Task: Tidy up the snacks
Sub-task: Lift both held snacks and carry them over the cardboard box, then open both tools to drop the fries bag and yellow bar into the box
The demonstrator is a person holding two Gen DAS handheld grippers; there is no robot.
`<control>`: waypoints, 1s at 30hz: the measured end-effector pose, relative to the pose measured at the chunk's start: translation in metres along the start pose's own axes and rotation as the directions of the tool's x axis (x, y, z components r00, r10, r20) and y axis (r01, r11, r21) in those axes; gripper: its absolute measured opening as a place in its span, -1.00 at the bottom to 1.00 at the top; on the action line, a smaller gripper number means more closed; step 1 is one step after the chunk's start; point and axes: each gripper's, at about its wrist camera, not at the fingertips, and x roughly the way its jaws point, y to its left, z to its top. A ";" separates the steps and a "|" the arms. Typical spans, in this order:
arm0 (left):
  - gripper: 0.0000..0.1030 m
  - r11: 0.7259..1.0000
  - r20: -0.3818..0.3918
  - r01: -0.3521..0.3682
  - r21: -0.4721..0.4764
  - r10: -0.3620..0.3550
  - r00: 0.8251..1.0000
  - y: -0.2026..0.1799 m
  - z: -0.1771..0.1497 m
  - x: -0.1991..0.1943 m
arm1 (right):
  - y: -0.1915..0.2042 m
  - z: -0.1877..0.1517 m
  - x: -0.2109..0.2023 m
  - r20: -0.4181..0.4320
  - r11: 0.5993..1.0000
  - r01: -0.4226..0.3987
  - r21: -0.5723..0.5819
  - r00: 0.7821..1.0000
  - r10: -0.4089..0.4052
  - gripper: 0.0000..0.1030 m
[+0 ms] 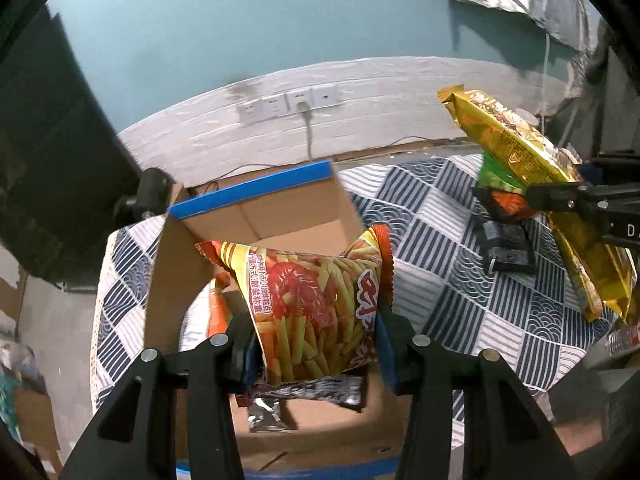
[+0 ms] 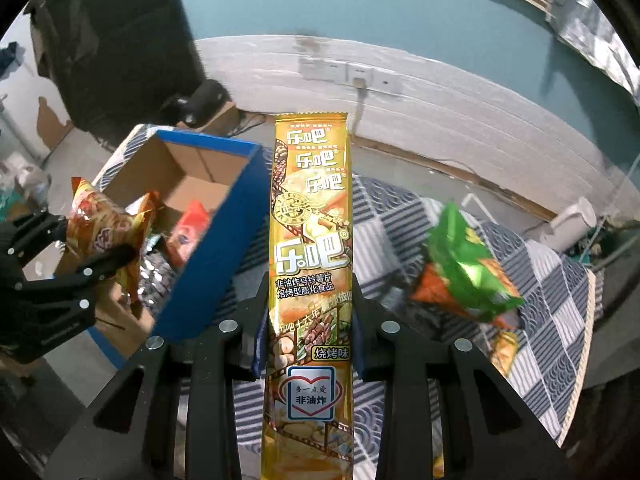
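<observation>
My left gripper (image 1: 316, 344) is shut on an orange bag of fries-style snacks (image 1: 308, 304), held above the open cardboard box (image 1: 276, 204) with blue-taped rims. Inside the box lie a silver packet (image 1: 268, 416) and an orange packet (image 1: 218, 304). My right gripper (image 2: 308, 336) is shut on a long gold packet of potato crisps (image 2: 310, 240), which stands upright between the fingers, just right of the box (image 2: 208, 248). In the left wrist view the gold packet (image 1: 516, 148) and right gripper (image 1: 580, 200) hang at the right. The left gripper (image 2: 100, 248) with its orange bag (image 2: 108, 232) shows at the left of the right wrist view.
A green and orange snack bag (image 2: 468, 268) lies on the blue and white patterned cloth (image 2: 552, 320) to the right. A small black object (image 1: 508, 248) lies on the cloth. Behind the table are a white brick wall (image 1: 400, 92) with sockets and a cable.
</observation>
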 end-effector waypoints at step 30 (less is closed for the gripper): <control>-0.05 0.976 -0.111 -0.077 -0.205 0.055 0.992 0.111 -0.051 0.032 | 0.137 0.055 0.083 -0.134 0.978 -0.175 -0.116 0.978 0.159 -0.41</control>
